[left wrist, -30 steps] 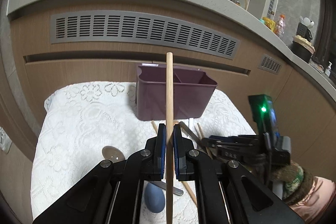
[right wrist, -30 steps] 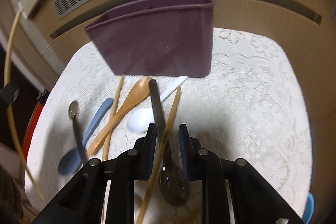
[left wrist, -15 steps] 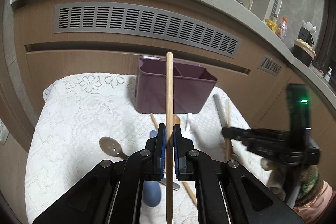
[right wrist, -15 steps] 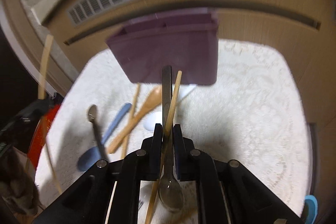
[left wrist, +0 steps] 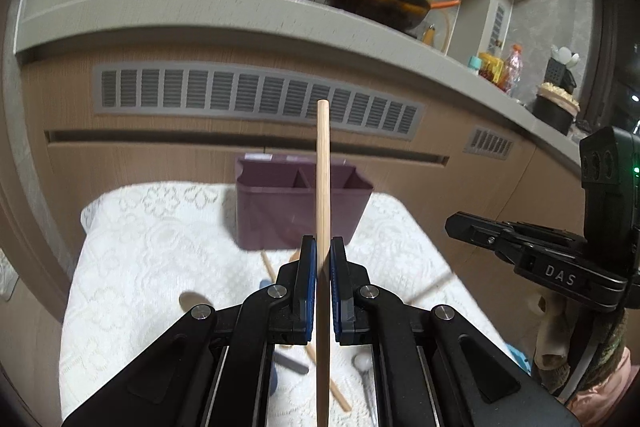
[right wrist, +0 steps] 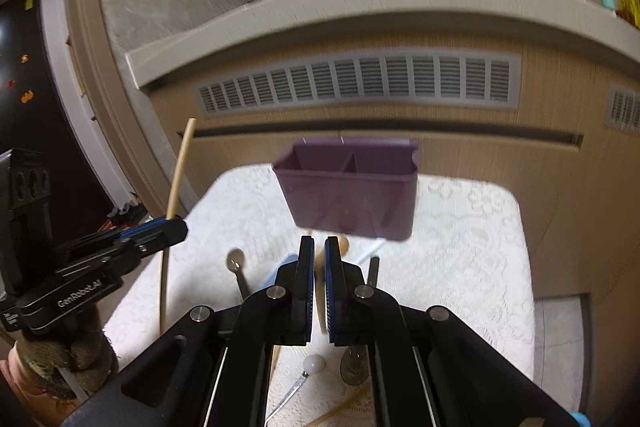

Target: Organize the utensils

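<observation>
Left gripper (left wrist: 323, 259): clamping a wooden chopstick (left wrist: 322, 171), long axis standing upright.
Right gripper (right wrist: 316, 263): fingers nearly together; whether it's gripping anything, I cannot tell.
Purple holder (left wrist: 298, 203): sitting straight ahead of the left gripper, at the bench's far edge.
Nearer arm: the left, I'd say.
Remaining utensils (right wrist: 236, 263): lying scattered before the holder.

"DAS" stands on the right hand-held gripper (left wrist: 560, 263); "GenRobot.AI" stands on the left hand-held gripper (right wrist: 176, 229).

Wood-panelled cabinet front (left wrist: 168, 163) with a grey slatted vent (left wrist: 256, 99) — pale stone counter (left wrist: 200, 11) above, dim light.
</observation>
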The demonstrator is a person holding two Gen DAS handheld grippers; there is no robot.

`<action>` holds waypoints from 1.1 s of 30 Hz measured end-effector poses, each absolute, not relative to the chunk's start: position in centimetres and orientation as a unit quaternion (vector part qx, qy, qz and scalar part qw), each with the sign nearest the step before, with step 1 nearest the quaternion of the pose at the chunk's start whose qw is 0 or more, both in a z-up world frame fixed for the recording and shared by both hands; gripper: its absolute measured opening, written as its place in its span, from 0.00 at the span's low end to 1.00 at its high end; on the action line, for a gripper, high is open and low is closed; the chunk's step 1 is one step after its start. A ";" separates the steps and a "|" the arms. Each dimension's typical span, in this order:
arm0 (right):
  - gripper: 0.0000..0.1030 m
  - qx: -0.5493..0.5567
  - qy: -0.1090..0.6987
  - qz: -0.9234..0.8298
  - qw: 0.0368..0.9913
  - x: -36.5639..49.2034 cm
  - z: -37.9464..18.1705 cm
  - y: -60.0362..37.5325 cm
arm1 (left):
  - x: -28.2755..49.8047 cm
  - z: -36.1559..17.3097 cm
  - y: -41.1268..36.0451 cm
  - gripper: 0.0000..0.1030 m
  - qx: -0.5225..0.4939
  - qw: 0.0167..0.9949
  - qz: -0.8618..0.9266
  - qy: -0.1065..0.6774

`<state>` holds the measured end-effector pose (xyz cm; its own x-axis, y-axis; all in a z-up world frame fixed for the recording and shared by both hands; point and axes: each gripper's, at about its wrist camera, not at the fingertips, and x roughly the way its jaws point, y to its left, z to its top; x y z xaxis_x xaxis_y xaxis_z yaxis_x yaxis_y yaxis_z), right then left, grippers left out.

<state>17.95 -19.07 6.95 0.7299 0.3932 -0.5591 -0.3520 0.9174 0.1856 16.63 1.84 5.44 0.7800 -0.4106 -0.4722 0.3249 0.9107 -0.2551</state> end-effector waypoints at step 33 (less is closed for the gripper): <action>0.26 0.019 0.484 0.014 0.875 34.0 -7.4 -14.1 | 20.4 -0.9 6.5 0.06 -0.112 0.931 -0.158 0.309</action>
<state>34.00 -14.12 -7.40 0.5311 0.0424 -0.8462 -0.0059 0.9989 0.0464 20.45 6.46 -0.91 0.7594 -0.3636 -0.5396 0.2255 0.9250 -0.3059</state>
